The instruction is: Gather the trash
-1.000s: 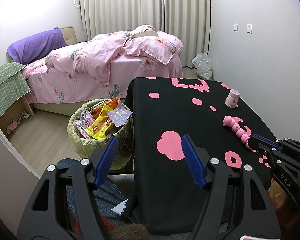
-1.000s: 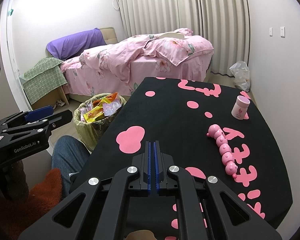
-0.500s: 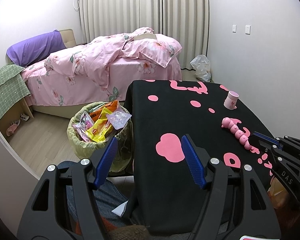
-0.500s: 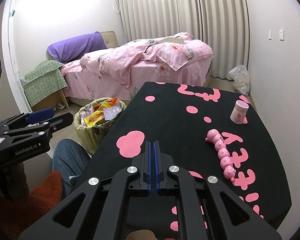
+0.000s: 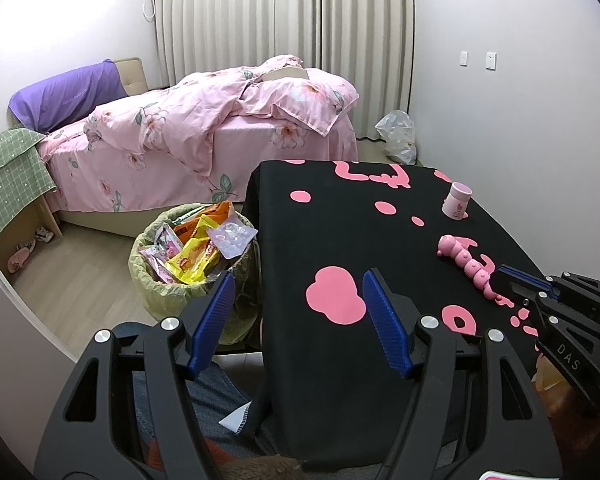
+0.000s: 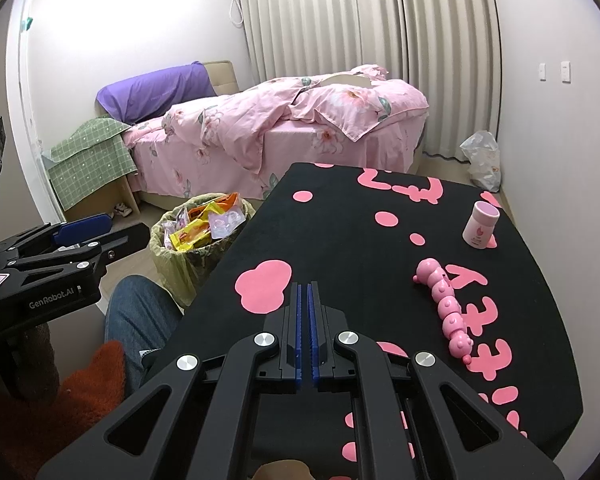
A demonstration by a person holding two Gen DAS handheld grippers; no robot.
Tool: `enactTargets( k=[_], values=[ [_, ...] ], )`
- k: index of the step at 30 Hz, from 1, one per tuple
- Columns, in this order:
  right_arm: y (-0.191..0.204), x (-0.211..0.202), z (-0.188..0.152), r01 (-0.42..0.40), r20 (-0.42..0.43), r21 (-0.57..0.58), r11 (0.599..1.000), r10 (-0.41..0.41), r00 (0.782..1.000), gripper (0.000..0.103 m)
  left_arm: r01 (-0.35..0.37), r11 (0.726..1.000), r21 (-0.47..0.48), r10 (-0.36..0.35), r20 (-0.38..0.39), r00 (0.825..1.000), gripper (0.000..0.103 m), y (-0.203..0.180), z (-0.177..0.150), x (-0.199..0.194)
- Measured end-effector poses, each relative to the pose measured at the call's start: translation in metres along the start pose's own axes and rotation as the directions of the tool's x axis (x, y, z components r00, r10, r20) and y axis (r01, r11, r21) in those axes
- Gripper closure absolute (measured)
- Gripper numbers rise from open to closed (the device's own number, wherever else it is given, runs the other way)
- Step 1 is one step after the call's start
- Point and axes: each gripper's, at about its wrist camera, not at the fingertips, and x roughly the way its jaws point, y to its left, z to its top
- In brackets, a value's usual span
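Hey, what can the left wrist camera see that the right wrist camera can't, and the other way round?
Only the left wrist view shows the left gripper head-on, open with nothing between its blue pads, and a pink slipper under the side table. Only the right wrist view shows the right gripper head-on, shut on nothing, and an orange sleeve. Both show the full trash bin of wrappers, the black tablecloth, the pink caterpillar toy, the pink cup and the bed.

Trash bin (image 5: 156, 300) base hidden behind left gripper (image 5: 296, 300).
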Motion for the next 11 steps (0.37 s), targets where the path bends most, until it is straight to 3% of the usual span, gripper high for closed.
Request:
enactTargets(
  k=[3,6,8,11],
  values=[
    [-0.002,0.002,0.0,-0.006,-0.009,-0.009,1.0,0.006,1.0,0.097,0.017,1.0,0.003,-0.017,-0.012,1.0,0.04,-0.002,0.0,0.003],
    [-0.019,0.003,0.005,0.02,-0.006,0.016,1.0,-0.02,1.0,0.097,0.053,0.999,-0.011,-0.054,-0.08,0.995,0.04,-0.001,0.006,0.023],
    [-0.044,0.0,0.011,0.069,0.018,0.076,0.995,-0.07,0.997,0.097,0.064,0.998,0.004,-0.063,-0.151,0.987,0.04,-0.008,0.012,0.053],
    [-0.072,-0.002,0.016,0.125,0.04,0.143,0.982,-0.132,0.99,0.097,0.068,0.993,0.098,-0.042,-0.255,0.966,0.04,-0.04,0.023,0.121]
  ],
)
